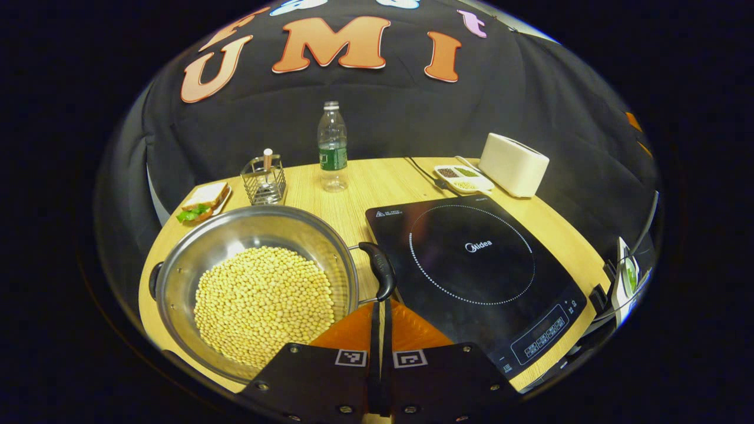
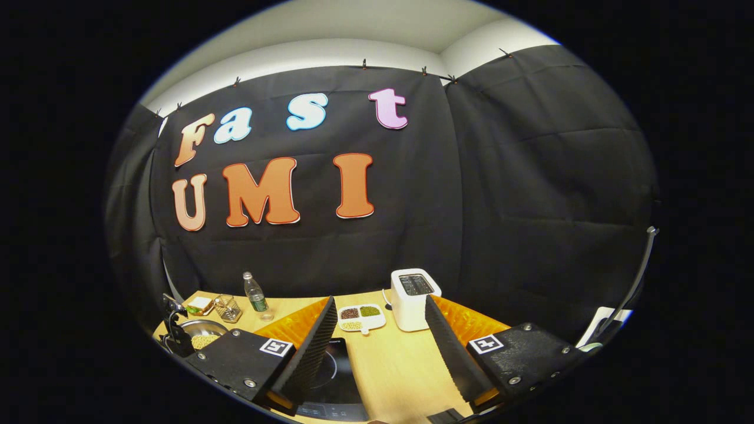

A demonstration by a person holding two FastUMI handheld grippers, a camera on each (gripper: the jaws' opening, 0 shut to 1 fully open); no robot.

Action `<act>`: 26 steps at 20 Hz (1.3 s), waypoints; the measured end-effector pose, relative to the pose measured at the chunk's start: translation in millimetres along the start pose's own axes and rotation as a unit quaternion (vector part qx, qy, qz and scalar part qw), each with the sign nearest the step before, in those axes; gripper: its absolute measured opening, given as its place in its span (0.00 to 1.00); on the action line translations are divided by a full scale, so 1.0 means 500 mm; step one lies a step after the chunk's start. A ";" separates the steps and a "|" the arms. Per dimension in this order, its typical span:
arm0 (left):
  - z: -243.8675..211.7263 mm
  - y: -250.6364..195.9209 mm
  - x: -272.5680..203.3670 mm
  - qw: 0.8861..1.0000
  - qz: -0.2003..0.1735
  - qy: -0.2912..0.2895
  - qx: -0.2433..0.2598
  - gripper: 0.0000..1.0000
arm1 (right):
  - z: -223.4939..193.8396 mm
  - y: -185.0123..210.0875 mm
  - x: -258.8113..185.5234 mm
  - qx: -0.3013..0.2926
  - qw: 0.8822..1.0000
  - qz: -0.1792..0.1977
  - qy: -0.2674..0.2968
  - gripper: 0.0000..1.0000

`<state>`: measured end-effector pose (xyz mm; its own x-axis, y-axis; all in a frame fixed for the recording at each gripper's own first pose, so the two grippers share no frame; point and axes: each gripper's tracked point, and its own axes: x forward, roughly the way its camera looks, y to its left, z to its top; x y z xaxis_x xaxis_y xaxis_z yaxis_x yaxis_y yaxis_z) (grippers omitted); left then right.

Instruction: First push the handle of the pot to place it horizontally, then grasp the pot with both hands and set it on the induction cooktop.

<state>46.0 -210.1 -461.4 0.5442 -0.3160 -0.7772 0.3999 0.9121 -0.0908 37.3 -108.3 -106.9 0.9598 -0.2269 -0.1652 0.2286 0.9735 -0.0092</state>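
While the pot [image 1: 256,288] sits at 9 o'clock of the cooktop [image 1: 471,277], full of pale beans [image 1: 262,303], its black handle [image 1: 380,271] points toward the cooktop's near-left edge and lies just beside it. The left gripper [image 1: 380,338] is right behind that handle, its 2 fingers pressed together with only a thin slit between them, holding nothing; I cannot tell whether the tips touch the handle. The right gripper [image 2: 383,353] is raised well back from the table [image 1: 365,188], jaws spread wide and empty, with the toaster [image 2: 415,297] and a small divided dish [image 2: 360,317] at its 12 o'clock and the pot [image 2: 200,335] off at 9 o'clock.

My guess is that the handle push is the step in hand. A push that lands too low or too hard could swing the whole pot instead of turning it, knocking the handle against the cooktop's edge. The beans are heaped fairly deep, so a jolt or a tilted 2-handed lift could spill them. The wire rack [image 1: 264,181] and the bottle [image 1: 333,147] stand at the pot's 12 o'clock, near enough to be bumped if it slides away.
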 end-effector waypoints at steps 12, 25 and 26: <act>0.048 0.289 -0.203 0.991 0.078 -0.099 -0.049 0.02 | -0.055 0.286 -0.012 0.028 0.995 0.095 0.025 0.93; -0.016 0.550 -0.226 0.979 0.139 -0.106 -0.109 0.85 | -0.314 0.616 0.048 -0.019 0.976 0.173 0.128 0.98; -0.021 0.567 -0.220 0.978 0.144 -0.103 -0.109 0.83 | -0.336 0.635 0.061 -0.021 0.975 0.174 0.138 0.94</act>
<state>92.0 86.0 -408.1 0.7573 -0.0637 -0.6500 0.0535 0.9979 -0.0355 111.6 198.7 -280.5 0.8962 0.1279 -0.4248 -0.1157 0.9918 0.0546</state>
